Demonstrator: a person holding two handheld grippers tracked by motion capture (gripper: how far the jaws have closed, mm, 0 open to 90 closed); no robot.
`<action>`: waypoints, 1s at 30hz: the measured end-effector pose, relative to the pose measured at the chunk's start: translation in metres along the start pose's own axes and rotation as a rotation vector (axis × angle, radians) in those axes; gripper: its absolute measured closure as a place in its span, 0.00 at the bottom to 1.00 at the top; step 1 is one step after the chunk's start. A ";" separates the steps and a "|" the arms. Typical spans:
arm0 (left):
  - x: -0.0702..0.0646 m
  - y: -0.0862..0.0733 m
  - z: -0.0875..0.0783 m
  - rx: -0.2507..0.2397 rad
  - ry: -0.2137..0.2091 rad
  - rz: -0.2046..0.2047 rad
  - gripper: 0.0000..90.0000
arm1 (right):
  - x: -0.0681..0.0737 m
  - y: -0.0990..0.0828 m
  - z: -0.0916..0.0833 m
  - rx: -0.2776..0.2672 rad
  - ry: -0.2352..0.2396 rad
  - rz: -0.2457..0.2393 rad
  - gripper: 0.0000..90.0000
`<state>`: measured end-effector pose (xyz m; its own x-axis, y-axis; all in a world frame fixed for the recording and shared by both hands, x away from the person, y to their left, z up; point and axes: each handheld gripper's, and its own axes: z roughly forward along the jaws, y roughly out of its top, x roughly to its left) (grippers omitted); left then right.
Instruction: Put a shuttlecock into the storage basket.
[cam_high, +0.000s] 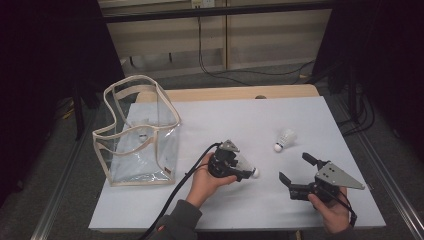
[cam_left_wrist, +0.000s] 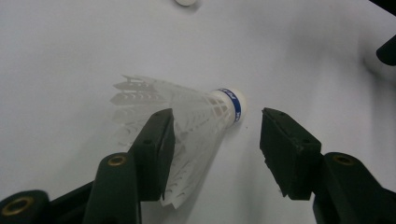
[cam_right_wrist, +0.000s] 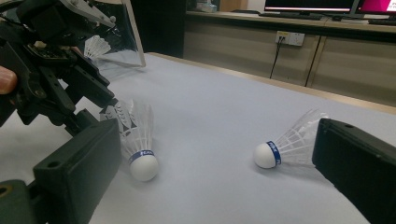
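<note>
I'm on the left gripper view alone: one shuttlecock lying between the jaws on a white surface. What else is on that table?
Observer: A second shuttlecock lies farther back on the table, apart from both grippers.
Operator: Is there anywhere to put them?
Observer: A clear bag with beige trim stands at the table's left side, its top open.
Operator: Anything in it?
Observer: Yes, a third shuttlecock shows through its wall.
Operator: And the other hand?
Observer: The right gripper is low over the table near the person's edge, jaws open with nothing between them.
</note>
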<state>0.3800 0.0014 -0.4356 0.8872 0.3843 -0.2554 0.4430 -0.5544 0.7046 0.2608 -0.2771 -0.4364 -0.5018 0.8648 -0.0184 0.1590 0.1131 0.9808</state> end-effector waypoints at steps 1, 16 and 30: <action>0.000 0.000 0.000 -0.005 -0.001 0.002 0.53 | 0.000 0.000 0.000 0.001 -0.002 0.000 0.02; 0.005 -0.002 0.010 -0.008 -0.029 -0.027 0.63 | 0.000 0.000 0.001 0.003 0.001 0.003 0.02; 0.007 -0.005 0.012 -0.039 -0.109 -0.049 0.94 | 0.000 0.000 0.001 0.001 0.002 0.004 0.02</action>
<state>0.3856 -0.0023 -0.4486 0.8745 0.3265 -0.3588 0.4824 -0.5069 0.7144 0.2618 -0.2762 -0.4364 -0.5029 0.8642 -0.0138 0.1617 0.1098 0.9807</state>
